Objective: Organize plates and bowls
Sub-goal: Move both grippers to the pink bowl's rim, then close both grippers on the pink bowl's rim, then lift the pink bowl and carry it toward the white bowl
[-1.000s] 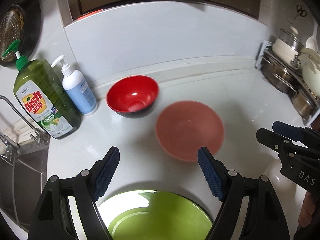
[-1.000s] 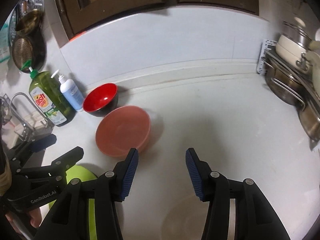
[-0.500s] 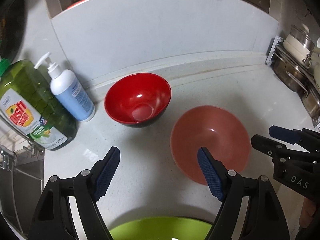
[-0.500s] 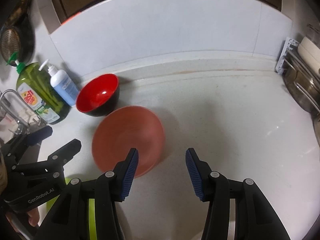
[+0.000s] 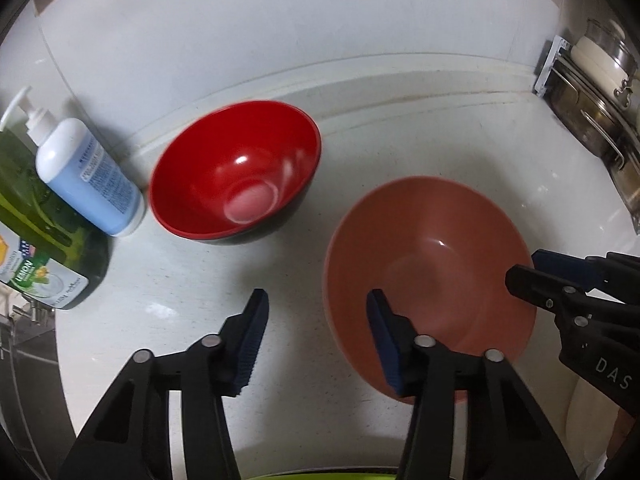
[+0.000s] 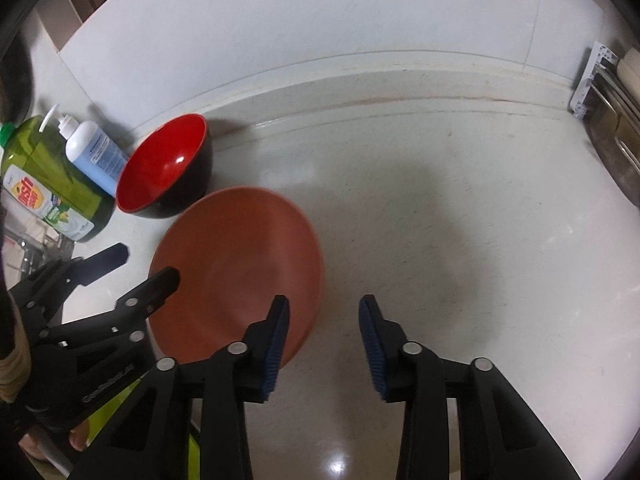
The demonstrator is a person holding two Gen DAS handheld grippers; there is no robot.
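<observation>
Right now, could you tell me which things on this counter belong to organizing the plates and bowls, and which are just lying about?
For the job: salmon bowl; red bowl; green plate.
Just lying about: dish soap bottle; blue pump bottle; pots on the rack.

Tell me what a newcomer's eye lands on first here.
Two bowls on the white counter: a glossy red bowl with a dark outside, beside the soap bottles, and a wider salmon-pink bowl nearer the camera. The left gripper and right gripper straddle the pink bowl's opposite rims, jaws closing.
</observation>
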